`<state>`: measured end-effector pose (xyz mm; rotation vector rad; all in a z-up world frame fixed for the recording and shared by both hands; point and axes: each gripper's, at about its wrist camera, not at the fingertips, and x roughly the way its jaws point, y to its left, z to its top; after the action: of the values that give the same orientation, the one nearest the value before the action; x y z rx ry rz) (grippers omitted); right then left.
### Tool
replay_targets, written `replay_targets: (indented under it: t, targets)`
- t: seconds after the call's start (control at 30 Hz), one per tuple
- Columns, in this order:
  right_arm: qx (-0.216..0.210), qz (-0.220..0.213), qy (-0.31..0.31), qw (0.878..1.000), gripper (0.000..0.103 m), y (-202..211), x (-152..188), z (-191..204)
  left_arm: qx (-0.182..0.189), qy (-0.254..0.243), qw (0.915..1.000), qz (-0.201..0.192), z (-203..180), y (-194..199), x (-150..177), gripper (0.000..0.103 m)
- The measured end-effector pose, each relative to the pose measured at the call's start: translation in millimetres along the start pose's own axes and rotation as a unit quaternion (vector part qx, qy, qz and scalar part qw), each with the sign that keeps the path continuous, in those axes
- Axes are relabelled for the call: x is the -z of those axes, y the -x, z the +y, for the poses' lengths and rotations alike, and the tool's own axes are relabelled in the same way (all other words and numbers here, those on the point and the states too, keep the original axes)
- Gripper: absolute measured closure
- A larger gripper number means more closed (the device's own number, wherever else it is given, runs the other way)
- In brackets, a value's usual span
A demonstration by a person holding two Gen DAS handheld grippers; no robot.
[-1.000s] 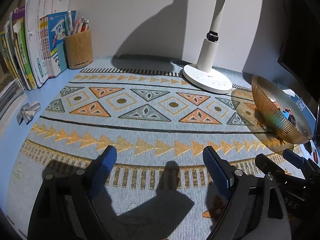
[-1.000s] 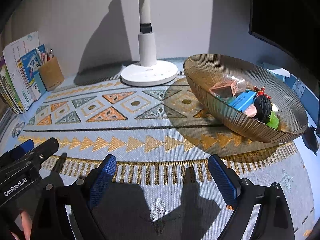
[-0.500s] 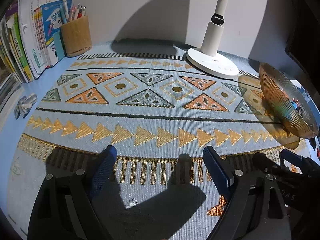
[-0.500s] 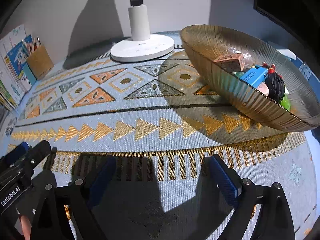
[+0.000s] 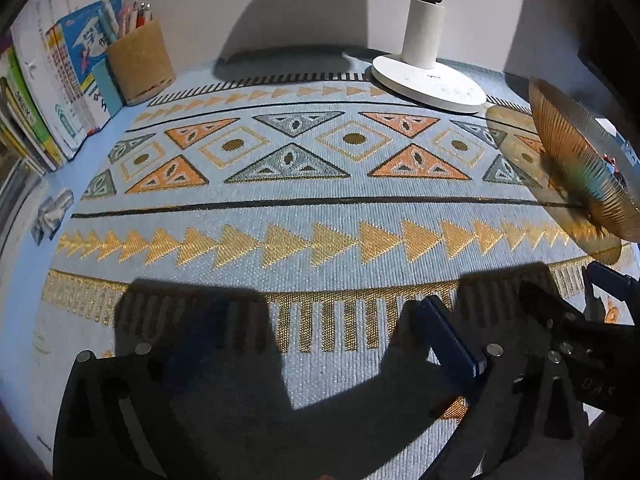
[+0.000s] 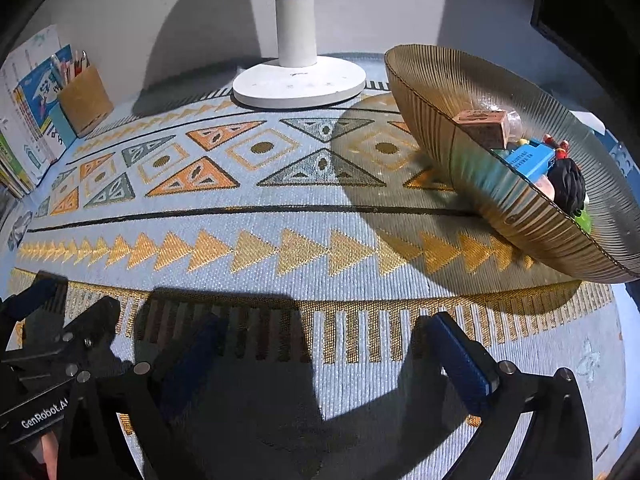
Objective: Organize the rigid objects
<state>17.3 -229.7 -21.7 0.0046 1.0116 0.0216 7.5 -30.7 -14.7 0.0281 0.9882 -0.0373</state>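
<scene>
Tools (image 5: 320,344) (image 6: 332,356) wide open, seemingly empty, above mat (image 5: 320,208).

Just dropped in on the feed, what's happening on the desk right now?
A person holds both grippers low over the patterned mat, side by side. The left gripper and right gripper are both open and empty. The small things, a wooden block, a blue toy and a dark figure, already sit in the amber glass bowl beside the white lamp base.

Spread fingers (image 5: 452,340) above patterned mat (image 5: 304,216)
</scene>
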Motion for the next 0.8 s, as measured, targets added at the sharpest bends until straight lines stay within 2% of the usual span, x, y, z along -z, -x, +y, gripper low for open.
replay_targets:
  t: [0.2, 0.3, 0.8]
  targets:
    - [0.001, -0.009, -0.003, 1.000, 0.000, 0.8, 2.2, 0.7, 0.000, 0.003, 1.0000, 0.000, 2.0, -0.6, -0.3, 0.001]
    - [0.001, -0.027, -0.003, 1.000, 0.000, 2.0, 5.7, 0.9, -0.001, 0.005, 1.0000, -0.001, 2.1, -1.3, -0.4, 0.001]
    - [0.001, -0.027, -0.002, 1.000, 0.000, 2.0, 6.0, -0.5, -0.003, 0.006, 1.0000, -0.003, 2.8, -4.3, -2.4, 0.000]
